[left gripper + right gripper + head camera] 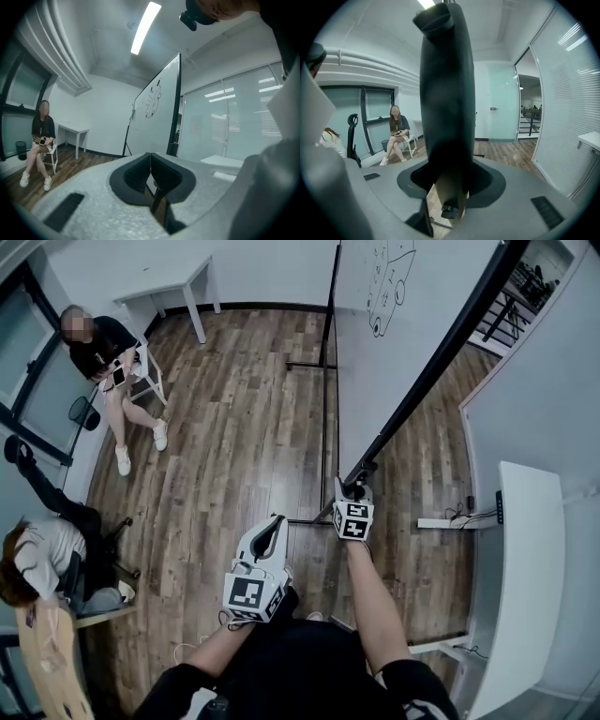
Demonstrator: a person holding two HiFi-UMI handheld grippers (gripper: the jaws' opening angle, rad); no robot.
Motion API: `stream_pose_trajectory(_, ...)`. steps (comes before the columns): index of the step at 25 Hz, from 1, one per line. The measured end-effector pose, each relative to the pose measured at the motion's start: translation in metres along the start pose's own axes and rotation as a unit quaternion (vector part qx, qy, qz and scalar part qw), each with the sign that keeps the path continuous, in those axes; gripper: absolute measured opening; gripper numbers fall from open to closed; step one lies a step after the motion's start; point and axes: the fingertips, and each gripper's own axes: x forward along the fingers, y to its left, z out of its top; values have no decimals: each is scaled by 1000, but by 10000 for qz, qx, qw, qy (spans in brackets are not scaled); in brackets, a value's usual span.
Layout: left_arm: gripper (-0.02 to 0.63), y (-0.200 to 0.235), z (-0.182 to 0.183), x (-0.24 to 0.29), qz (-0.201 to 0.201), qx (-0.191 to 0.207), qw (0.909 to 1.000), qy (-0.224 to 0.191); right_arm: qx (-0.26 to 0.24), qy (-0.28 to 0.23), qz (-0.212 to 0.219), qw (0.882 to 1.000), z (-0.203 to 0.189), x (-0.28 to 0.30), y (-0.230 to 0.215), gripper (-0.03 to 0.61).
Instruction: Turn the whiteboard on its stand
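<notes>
The whiteboard [403, 324] on its black stand [324, 418] runs from the top of the head view down to the middle, seen nearly edge-on, with a drawing near its top. My right gripper [354, 491] is shut on the board's black frame [441, 362] at its near lower corner. In the right gripper view the frame [445, 93] stands upright between the jaws of the right gripper [450, 183]. My left gripper [272, 526] hangs free to the left of the stand, shut and holding nothing. The left gripper view shows the board [154, 112] ahead, beyond the left gripper [150, 157].
A person sits on a white chair [108, 362] at the far left, another person [37, 559] at the lower left. A white table [169, 287] stands by the back wall. A white desk [525, 559] and cables [459, 518] lie at the right, by a glass wall.
</notes>
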Motion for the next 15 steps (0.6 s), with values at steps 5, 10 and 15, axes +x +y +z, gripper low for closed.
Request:
stream_pose_trajectory(5,17,-12,-7,-23,127,4,9999,-35,2,-86,33,10000,-9,-27,9,172)
stream_pose_trajectory(10,17,-35,-22,-52,162,0,9999,-29,-13,-112,61,9999,-28,-59,15,172)
stream_pose_trajectory(15,17,-67,-49,-75,212,40,9998,-55,15,-161,114,9998,-58,-93,10,172)
